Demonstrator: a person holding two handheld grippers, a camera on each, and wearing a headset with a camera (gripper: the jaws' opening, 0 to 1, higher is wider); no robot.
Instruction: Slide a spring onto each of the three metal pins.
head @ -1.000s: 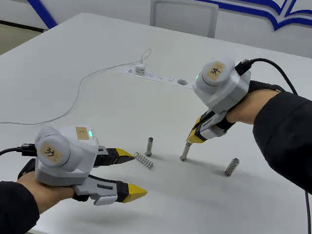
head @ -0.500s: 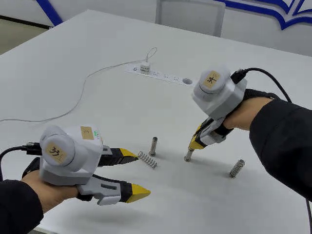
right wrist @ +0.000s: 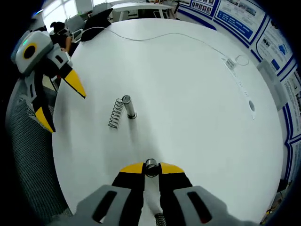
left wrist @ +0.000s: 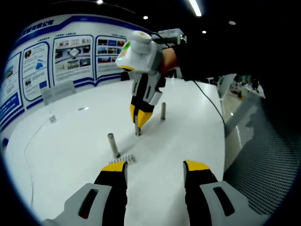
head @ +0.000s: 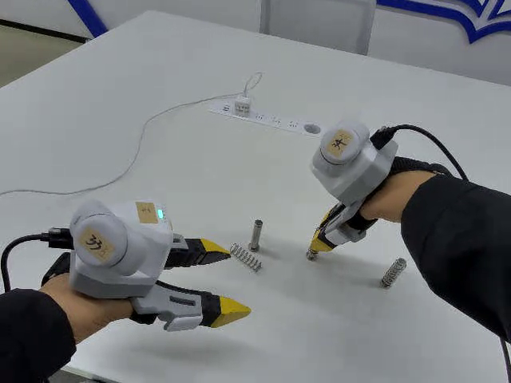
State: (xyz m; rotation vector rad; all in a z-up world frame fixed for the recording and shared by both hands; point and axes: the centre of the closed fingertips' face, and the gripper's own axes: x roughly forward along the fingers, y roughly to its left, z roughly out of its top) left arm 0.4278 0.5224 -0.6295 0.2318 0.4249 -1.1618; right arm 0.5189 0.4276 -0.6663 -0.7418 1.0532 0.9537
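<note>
Yellow-tipped, the left gripper (head: 236, 279) is held spread and empty at the lower left of the head view — a spring (head: 246, 257) lies just beyond its upper tip, beside an upright pin (head: 256, 235). Right of centre, a second pin (head: 310, 254) is pinched by the right gripper (head: 321, 242) — another spring (head: 394, 272) is seen well apart, further right.

Your white table (head: 160, 120) runs away from you across the head view; a pale chair back (head: 318, 24) stands at its far edge at about twelve o'clock, a white wall with blue stripes (head: 423, 40) at one o'clock, tan floor (head: 32, 48) at ten o'clock. In your left gripper view, display boards (left wrist: 70, 52) line the wall at ten o'clock; ceiling lights (left wrist: 195, 7) glow at twelve.
</note>
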